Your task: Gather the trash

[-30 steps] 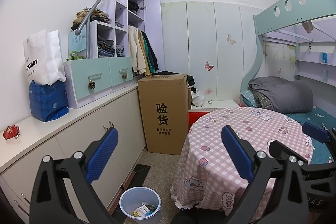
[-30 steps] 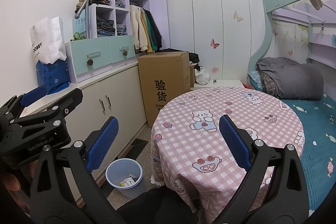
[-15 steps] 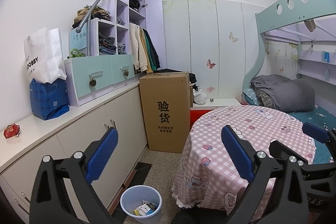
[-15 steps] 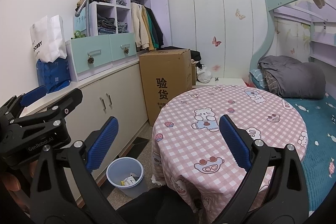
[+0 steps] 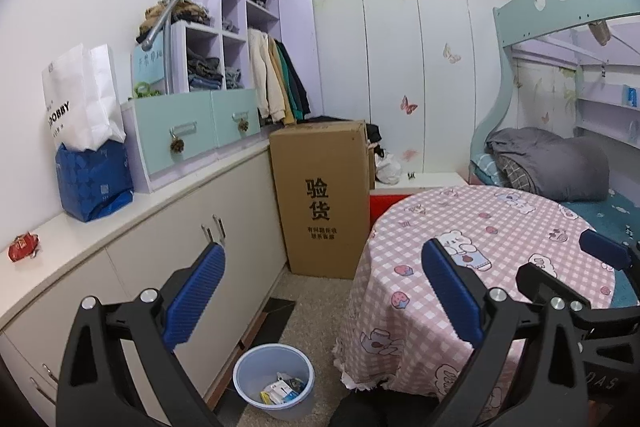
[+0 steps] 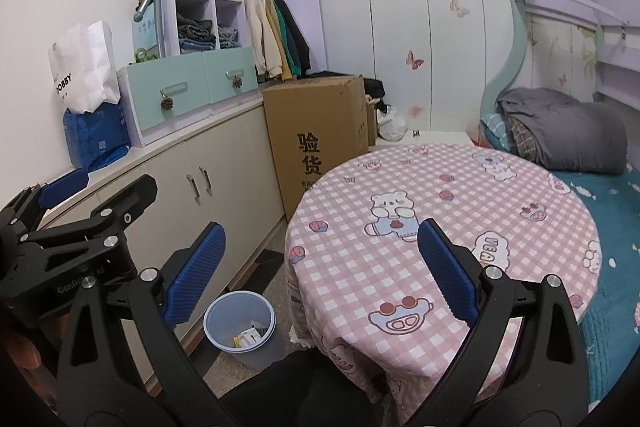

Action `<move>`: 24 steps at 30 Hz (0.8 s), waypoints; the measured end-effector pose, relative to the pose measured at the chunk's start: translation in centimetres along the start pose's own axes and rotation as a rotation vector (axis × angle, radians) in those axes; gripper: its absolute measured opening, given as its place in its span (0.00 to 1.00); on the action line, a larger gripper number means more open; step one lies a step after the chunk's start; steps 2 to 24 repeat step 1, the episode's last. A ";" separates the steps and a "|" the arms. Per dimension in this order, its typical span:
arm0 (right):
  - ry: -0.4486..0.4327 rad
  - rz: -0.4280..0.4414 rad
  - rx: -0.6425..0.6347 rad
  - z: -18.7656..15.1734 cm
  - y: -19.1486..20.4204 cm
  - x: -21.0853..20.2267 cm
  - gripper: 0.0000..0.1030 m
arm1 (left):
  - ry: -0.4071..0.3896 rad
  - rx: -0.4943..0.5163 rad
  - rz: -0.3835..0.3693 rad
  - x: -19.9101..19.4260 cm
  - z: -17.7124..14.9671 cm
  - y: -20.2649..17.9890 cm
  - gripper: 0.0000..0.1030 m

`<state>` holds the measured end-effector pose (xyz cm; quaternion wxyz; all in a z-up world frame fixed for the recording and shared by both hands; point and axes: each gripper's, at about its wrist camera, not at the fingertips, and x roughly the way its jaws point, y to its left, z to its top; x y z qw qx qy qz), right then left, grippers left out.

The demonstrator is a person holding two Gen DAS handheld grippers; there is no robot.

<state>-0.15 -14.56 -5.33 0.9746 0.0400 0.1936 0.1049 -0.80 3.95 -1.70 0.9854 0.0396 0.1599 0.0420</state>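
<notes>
A pale blue trash bin (image 5: 274,381) stands on the floor between the cabinets and the round table, with some wrappers inside; it also shows in the right wrist view (image 6: 240,325). A small red crumpled wrapper (image 5: 22,247) lies on the cabinet top at far left. My left gripper (image 5: 320,291) is open and empty, held in the air above the bin. My right gripper (image 6: 320,263) is open and empty, held over the near edge of the table. The left gripper also shows in the right wrist view (image 6: 76,203) at the left.
A round table with a pink checked cloth (image 6: 460,227) fills the right. White cabinets (image 5: 160,255) run along the left wall, holding a blue bag (image 5: 94,179) and drawers. A tall cardboard box (image 5: 324,195) stands behind. A bed (image 6: 616,211) is at far right.
Both views have tilted slightly downward and nearer; the bin and table sit a little higher in frame. Both grippers stay open and empty.
</notes>
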 end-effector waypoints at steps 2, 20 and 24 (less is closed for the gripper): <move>0.008 0.000 0.004 -0.1 -0.2 0.4 0.92 | 0.009 0.001 -0.001 0.3 -0.1 -0.1 0.94; 0.008 0.000 0.004 -0.1 -0.2 0.4 0.92 | 0.009 0.001 -0.001 0.3 -0.1 -0.1 0.94; 0.008 0.000 0.004 -0.1 -0.2 0.4 0.92 | 0.009 0.001 -0.001 0.3 -0.1 -0.1 0.94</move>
